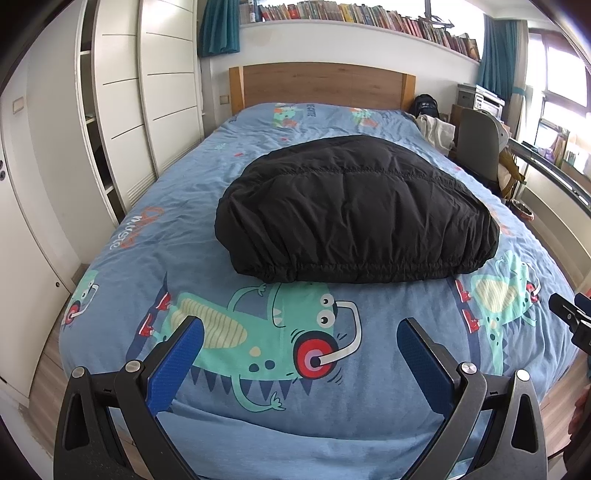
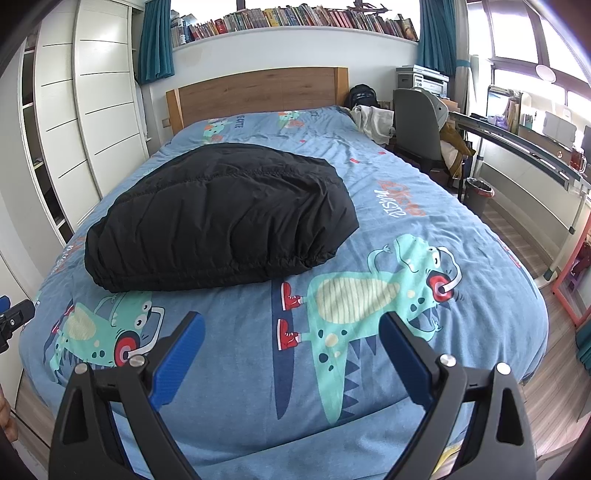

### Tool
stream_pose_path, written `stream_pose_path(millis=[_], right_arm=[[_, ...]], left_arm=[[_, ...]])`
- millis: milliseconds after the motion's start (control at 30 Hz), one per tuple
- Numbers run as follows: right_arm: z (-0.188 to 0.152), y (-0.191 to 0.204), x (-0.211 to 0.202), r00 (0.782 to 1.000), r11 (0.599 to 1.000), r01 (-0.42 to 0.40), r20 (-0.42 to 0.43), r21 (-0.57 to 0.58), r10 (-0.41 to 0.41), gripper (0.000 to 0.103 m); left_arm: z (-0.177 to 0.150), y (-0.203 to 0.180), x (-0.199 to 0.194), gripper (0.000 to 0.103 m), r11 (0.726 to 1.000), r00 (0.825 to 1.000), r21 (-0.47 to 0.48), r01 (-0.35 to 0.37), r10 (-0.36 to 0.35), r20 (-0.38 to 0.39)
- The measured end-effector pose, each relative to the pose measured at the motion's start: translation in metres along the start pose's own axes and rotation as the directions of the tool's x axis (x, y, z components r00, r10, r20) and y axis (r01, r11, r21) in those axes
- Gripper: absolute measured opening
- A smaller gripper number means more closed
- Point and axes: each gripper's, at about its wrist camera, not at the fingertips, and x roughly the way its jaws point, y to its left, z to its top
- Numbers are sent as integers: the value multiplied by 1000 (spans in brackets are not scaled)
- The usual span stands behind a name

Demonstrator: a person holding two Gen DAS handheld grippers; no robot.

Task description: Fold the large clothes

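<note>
the blue bed cover (image 2: pixel 369 221) carries the printed word "music" in white letters, seen upside down, over an orange word that i cannot read; it stands near the right edge in the right wrist view and near the left edge in the left wrist view. the book spines (image 2: pixel 295 18) on the shelf are too small to read.

A folded padded jacket (image 1: pixel 354 210) lies on the bed (image 1: pixel 258 413), mid-frame in the left wrist view and left of centre in the right wrist view. The headboard (image 1: pixel 321 86) stands behind it, with a bookshelf (image 1: pixel 369 16) above. Wardrobes (image 1: pixel 147 110) fill the left of the frame. A chair (image 2: pixel 415 122) sits at upper right beside the bed, and a bin (image 2: pixel 478 194) on the floor before it. The left gripper (image 1: pixel 301 338) and the right gripper (image 2: pixel 291 332) hover at the bottom of the frame over the bed's near end, well apart from the jacket.
</note>
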Motion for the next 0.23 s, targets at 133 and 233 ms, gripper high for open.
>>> stream_pose_path(millis=[133,233], right_arm=[[1,-3,1,1000,1000,1,-3,-1,-1,95],[1,-8,3,1000,1000,0,-6,0,0,95]], left_arm=[[0,-1,3,102,1000,1000,0,-2,2,-4],[0,-1,5,102,1000,1000,-2,2,-2,-10]])
